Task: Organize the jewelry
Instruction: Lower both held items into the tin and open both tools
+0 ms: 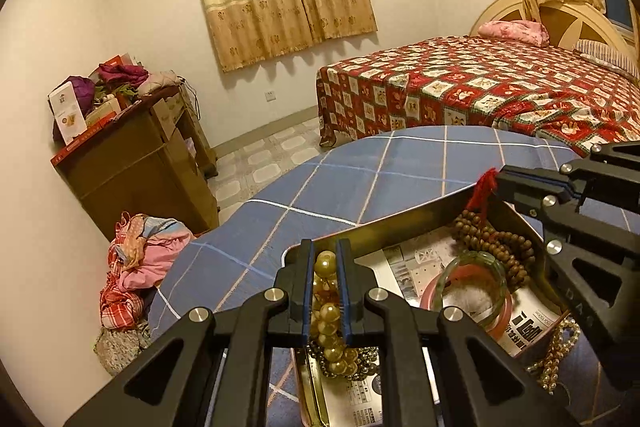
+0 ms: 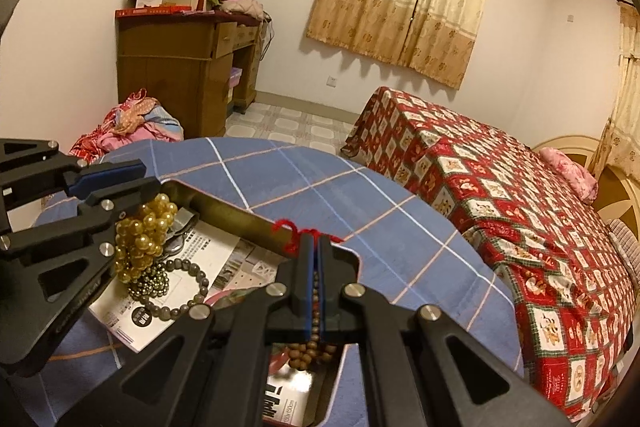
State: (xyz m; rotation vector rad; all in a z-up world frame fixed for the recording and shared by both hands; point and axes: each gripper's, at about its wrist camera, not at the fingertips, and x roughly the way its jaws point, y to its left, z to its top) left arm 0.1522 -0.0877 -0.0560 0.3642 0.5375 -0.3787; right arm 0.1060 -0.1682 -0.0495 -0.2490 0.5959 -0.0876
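A shallow gold tin lined with printed paper lies on a blue checked cloth. My left gripper is shut on a yellow amber bead bracelet, which hangs over the tin's near left corner above a dark metallic bead strand. My right gripper is shut on a brown wooden bead string with a red yarn tassel, over the tin's right side. In the tin also lie a green bangle, a pink bangle and a grey bead bracelet. A pale bead chain lies by the right wall.
The blue-clothed table ends in a curved far edge. Beyond it stand a bed with a red patterned cover and a cluttered wooden desk. A heap of clothes lies on the tiled floor by the desk.
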